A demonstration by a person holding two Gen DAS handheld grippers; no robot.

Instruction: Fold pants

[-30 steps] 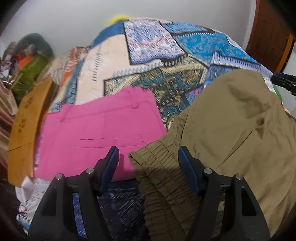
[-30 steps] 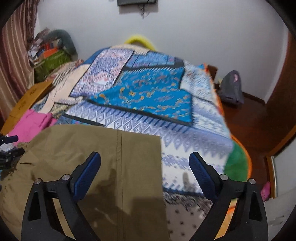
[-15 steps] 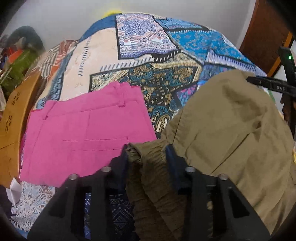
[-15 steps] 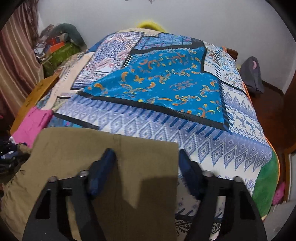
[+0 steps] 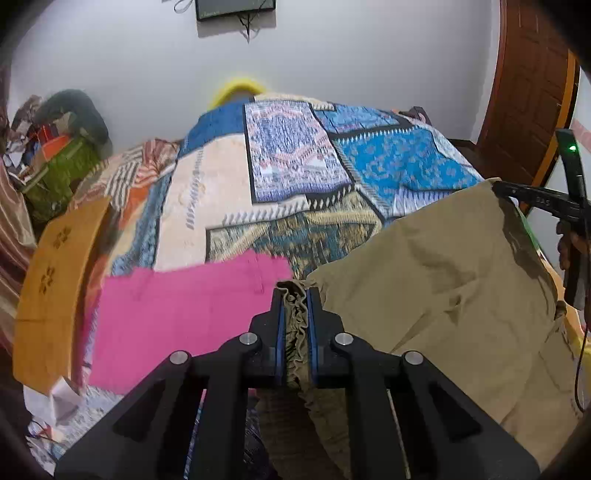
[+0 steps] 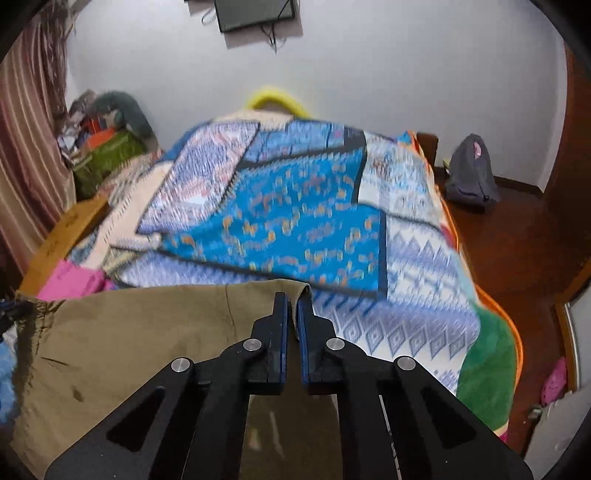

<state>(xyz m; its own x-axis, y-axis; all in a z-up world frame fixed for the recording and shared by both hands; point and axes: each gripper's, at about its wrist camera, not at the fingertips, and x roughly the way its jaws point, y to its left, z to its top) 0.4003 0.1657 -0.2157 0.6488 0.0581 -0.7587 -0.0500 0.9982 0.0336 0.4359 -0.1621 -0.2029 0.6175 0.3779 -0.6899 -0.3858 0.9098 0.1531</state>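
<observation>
While both jaws stand clamped, left gripper (image 5: 295, 295) on the gathered waistband, right gripper (image 6: 293, 301) apparently on a hem corner, the soft olive pants (image 5: 443, 280) sag limply above the patchwork bedspread (image 5: 288, 162).

My left wrist view looks from the foot of the patchwork bedspread (image 5: 295, 184) toward the far wall, close above it. My right wrist view faces likewise from further right. Both share the bedspread (image 6: 295, 221) and wall screen (image 5: 236, 9).
</observation>
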